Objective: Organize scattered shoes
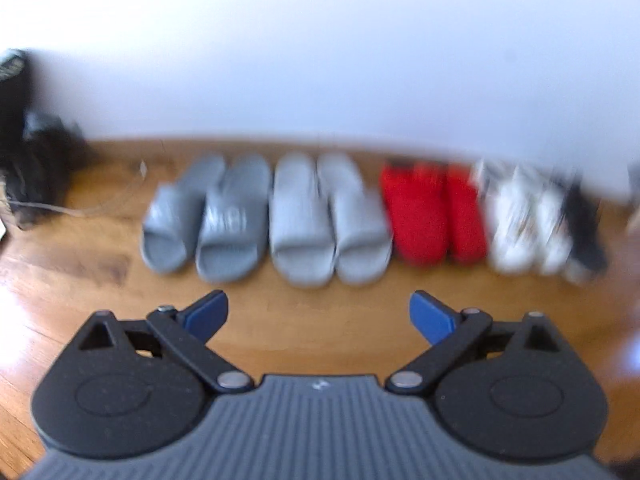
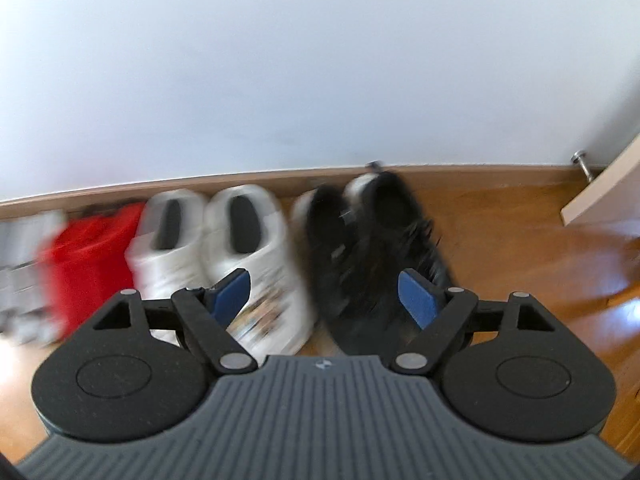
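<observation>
Black sneakers (image 2: pixel 376 256) lower centre between spread right gripper (image 2: pixel 326 300) fingers, unclamped; left gripper (image 1: pixel 319 316) fingers apart, empty.

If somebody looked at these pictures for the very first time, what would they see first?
Probably the bright red shoes, glowing in the middle of a neat row along the white wall, with two pairs of grey slides on one side and white shoes on the other. In the right wrist view, the black sneakers at the row's end sit close, right in front of the open right gripper.
</observation>
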